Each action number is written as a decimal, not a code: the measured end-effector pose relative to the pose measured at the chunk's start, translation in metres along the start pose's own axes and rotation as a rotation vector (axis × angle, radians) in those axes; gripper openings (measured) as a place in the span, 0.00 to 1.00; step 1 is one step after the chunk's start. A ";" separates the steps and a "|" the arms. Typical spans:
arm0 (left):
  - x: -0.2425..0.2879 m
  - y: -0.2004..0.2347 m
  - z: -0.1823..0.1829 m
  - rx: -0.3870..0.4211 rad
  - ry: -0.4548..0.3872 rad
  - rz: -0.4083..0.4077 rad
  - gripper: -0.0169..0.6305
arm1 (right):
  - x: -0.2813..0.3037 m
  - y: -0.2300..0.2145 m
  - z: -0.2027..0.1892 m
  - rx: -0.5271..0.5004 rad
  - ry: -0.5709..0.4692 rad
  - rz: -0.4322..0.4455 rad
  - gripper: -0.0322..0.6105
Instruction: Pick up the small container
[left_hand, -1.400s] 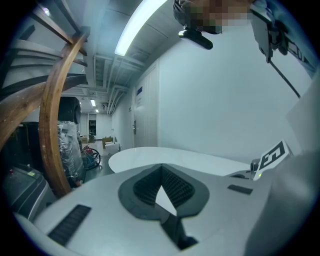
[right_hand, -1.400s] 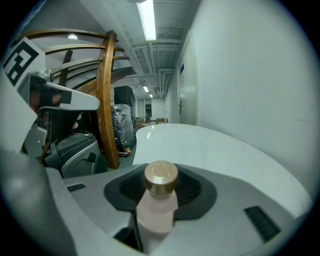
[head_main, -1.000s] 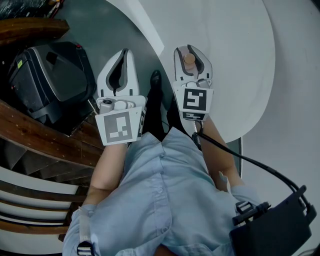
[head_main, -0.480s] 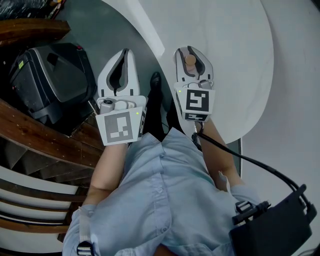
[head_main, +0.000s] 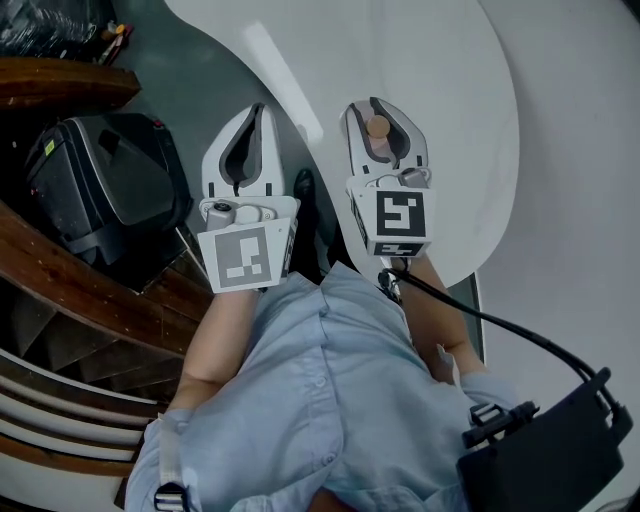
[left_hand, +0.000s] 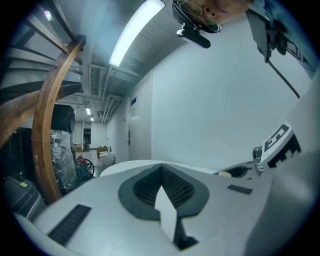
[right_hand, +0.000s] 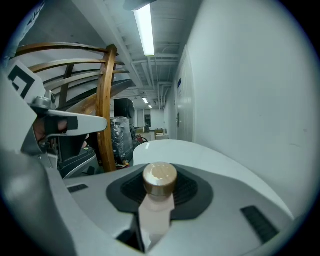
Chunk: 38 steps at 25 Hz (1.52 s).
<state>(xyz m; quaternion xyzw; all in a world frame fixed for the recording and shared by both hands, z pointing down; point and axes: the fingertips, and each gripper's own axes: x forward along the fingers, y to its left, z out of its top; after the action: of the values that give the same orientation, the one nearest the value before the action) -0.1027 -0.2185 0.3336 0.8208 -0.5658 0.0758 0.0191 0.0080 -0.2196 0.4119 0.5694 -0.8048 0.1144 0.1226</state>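
Right gripper (head_main: 375, 105) fingers pinching small container (head_main: 377, 127) below its cap, above desk (head_main: 440, 80) near desk edge. Left gripper (head_main: 256, 108) fingers pressed together, empty, beyond desk edge. Hold squeeze firm; raise straight off desk, container upright.

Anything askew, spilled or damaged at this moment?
Nothing stands out. The small container, cap on, is clamped between the jaws of the right gripper, with no spill visible. The left gripper is shut and empty.
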 end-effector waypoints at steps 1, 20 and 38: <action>-0.001 0.000 0.011 -0.006 -0.013 -0.001 0.02 | -0.003 0.000 0.013 -0.010 -0.006 -0.002 0.20; -0.029 -0.021 0.084 0.065 -0.230 -0.050 0.03 | -0.059 0.011 0.103 -0.092 -0.200 -0.032 0.20; -0.030 -0.023 0.095 0.071 -0.252 -0.062 0.02 | -0.064 0.008 0.116 -0.103 -0.219 -0.042 0.20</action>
<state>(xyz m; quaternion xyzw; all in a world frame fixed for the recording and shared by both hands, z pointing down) -0.0818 -0.1933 0.2370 0.8411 -0.5350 -0.0085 -0.0791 0.0133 -0.1977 0.2810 0.5880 -0.8061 0.0074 0.0657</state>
